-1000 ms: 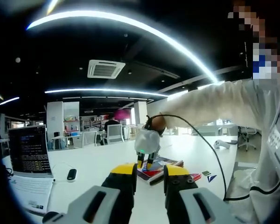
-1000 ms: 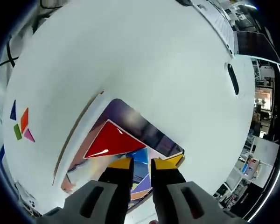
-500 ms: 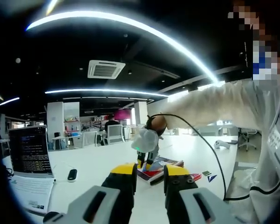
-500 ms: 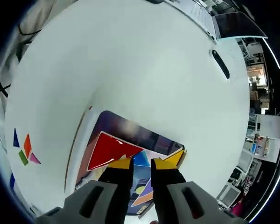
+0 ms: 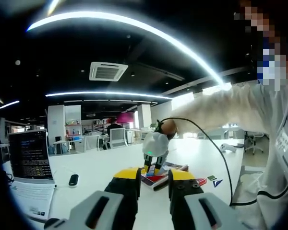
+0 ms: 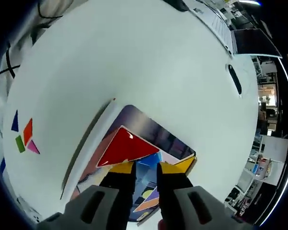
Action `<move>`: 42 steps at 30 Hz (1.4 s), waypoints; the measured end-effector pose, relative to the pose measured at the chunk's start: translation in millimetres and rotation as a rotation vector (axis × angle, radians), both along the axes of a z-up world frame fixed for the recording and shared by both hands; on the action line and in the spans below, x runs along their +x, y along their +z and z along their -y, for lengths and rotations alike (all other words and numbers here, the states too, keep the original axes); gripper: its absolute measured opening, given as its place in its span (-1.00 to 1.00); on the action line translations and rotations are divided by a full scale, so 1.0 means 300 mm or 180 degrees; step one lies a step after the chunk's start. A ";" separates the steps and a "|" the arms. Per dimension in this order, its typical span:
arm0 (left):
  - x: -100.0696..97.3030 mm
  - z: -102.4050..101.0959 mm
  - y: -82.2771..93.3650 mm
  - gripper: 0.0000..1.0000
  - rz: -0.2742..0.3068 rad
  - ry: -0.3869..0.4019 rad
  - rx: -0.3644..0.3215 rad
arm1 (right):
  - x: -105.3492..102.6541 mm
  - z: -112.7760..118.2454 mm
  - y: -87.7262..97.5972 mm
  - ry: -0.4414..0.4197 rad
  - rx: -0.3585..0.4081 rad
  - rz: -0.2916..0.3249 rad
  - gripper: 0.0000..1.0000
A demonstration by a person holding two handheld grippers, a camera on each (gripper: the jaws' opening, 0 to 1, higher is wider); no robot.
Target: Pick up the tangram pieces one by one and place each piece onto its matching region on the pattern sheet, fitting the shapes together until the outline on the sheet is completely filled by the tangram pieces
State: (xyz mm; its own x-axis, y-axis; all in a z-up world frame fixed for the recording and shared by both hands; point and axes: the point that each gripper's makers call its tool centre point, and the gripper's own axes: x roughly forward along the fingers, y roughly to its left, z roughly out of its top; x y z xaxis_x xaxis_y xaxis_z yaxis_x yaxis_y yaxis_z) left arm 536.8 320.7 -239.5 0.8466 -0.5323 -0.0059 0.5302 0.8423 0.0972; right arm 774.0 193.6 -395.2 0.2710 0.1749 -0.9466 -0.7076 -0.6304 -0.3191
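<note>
Right tool (image 6: 142, 166) above pattern sheet (image 6: 170, 141), jaws narrowly parted — red triangle (image 6: 126, 146) beneath, left tool (image 5: 154, 173) parted.

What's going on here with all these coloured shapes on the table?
A person is doing a tangram puzzle with a hand-held gripper in each hand. The right gripper hangs just above the pattern sheet, its jaws a little apart, at the edge of a big red triangle already lying on the sheet. A few small loose pieces wait off to one side on the white table. The left gripper hangs back, holding nothing.
</note>
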 end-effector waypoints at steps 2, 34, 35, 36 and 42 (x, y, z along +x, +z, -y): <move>0.000 0.001 -0.001 -0.50 -0.0003 -0.0007 0.0006 | 0.003 -0.001 0.002 0.0042 0.0071 -0.0015 -0.62; 0.005 -0.017 -0.007 -0.50 -0.0002 0.0025 -0.0008 | -0.052 0.013 0.172 -0.0161 0.0709 0.0292 -0.41; 0.006 -0.017 -0.009 -0.50 -0.0010 0.0027 -0.0011 | -0.083 0.031 0.176 -0.0193 0.0731 0.0235 -0.41; 0.007 -0.017 -0.011 -0.50 -0.0017 0.0034 -0.0011 | -0.116 0.052 0.175 -0.0227 0.0728 0.0190 -0.41; -0.024 -0.006 0.009 -0.50 0.0031 0.0042 0.0008 | -0.280 0.297 0.124 -0.0363 0.0222 0.0069 -0.39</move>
